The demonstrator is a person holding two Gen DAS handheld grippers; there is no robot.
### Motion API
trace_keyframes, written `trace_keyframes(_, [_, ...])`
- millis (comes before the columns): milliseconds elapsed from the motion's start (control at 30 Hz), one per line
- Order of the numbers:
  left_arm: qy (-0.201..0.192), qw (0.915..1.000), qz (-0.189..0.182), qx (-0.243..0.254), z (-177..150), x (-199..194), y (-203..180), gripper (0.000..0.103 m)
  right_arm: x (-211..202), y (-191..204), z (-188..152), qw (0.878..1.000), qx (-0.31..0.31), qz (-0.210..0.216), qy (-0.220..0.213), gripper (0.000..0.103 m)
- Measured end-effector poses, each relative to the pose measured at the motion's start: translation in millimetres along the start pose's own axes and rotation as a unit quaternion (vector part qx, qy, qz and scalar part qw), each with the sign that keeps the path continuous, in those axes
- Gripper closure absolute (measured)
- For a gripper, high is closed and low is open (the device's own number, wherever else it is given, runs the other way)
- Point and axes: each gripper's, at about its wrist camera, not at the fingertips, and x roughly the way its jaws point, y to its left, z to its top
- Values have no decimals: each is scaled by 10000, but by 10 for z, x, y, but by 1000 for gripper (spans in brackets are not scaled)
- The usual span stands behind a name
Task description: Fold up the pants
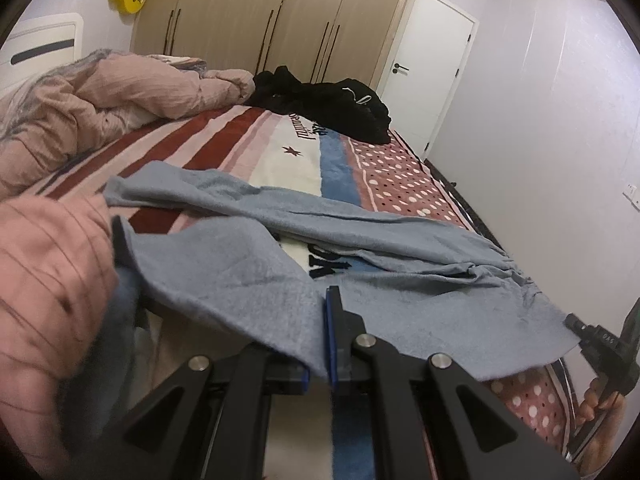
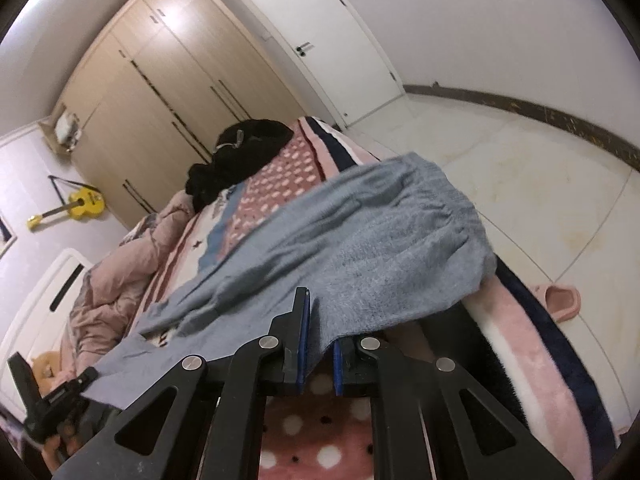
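Light grey-blue knit pants (image 1: 320, 216) lie across the patterned bedspread (image 1: 400, 176). One leg stretches flat toward the left, and the nearer cloth is raised off the bed. My left gripper (image 1: 318, 360) is shut on the pants' near edge, its left finger hidden under the fabric. The right gripper (image 1: 592, 336) shows at the far right edge, at the cloth's other corner. In the right wrist view the gathered waistband (image 2: 440, 200) hangs over the bed's side. There my right gripper (image 2: 320, 332) is shut on the pants (image 2: 360, 248). The left gripper (image 2: 60, 396) appears at the lower left.
A crumpled pink duvet (image 1: 120, 88) fills the bed's left side, and a black clothes pile (image 1: 332, 108) lies at its far end. A pink sleeve (image 1: 48, 280) crowds the left. A pink slipper (image 2: 560, 300) sits on the white floor. Wardrobe (image 1: 260, 12) and door (image 1: 432, 60) stand behind.
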Motion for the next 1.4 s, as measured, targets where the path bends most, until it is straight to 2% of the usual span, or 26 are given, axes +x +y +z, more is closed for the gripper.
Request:
trace_keyframes(167, [196,9996,148,102,268,87,0,99,81,191,257,9991,-402,96,107,99])
trace_keyframes(367, [465,9970,573,228,839,480,-23,96,450,459,760,9964,-782,194,266,99])
trace_keyframes(467, [638,9940,874,150,1190,830,20,96,786,602,1016,9944,-912,195,508,99])
trace_keyframes(633, [1029,9863,1259,270,1596,1451,62,96,1373,786,1277,9892,-1239,-84,772,99])
trace_keyframes(733, [1173,9838,1341,214,1739,1789,104,96,1715,781,1365,9875,-1246,-215,945,99])
trace_keyframes(867, [1322,9774,1569,511,1801,2231,24,93,2136,721,1378,9839,-1316,-486,1109,99])
trace_keyframes(933, [1336,9744,1701,618,1813,2384,-3,87,2290,673,1363,9825,-1329,-557,1179,99])
trace_keyframes(1000, [1429,9724,1754,576,1833,2522,27,74,2450,617,1344,9810,-1321,-628,1271,98])
trace_keyframes(1067, [1443,9701,1879,518,1853,2592,70,21,2560,591,1321,9781,-1406,-711,1357,95])
trace_keyframes(1100, [1259,9675,2096,643,1869,2569,63,16,2615,572,1312,9764,-1454,-770,1400,86])
trace_keyframes(1167, [948,9584,2517,960,1908,2526,28,13,2659,538,1307,9766,-1447,-786,1383,72])
trace_keyframes(1200, [914,9531,2675,1083,1928,2506,26,13,2671,526,1315,9776,-1411,-762,1365,68])
trace_keyframes(1233, [912,9514,2731,1097,1947,2476,41,12,2675,515,1328,9787,-1374,-738,1339,66])
trace_keyframes(1333, [806,9558,2646,995,1976,2347,59,12,2646,527,1391,9819,-1313,-623,1214,57])
trace_keyframes(1400, [743,9599,2517,982,1955,2266,15,12,2577,579,1448,9834,-1323,-494,1140,45])
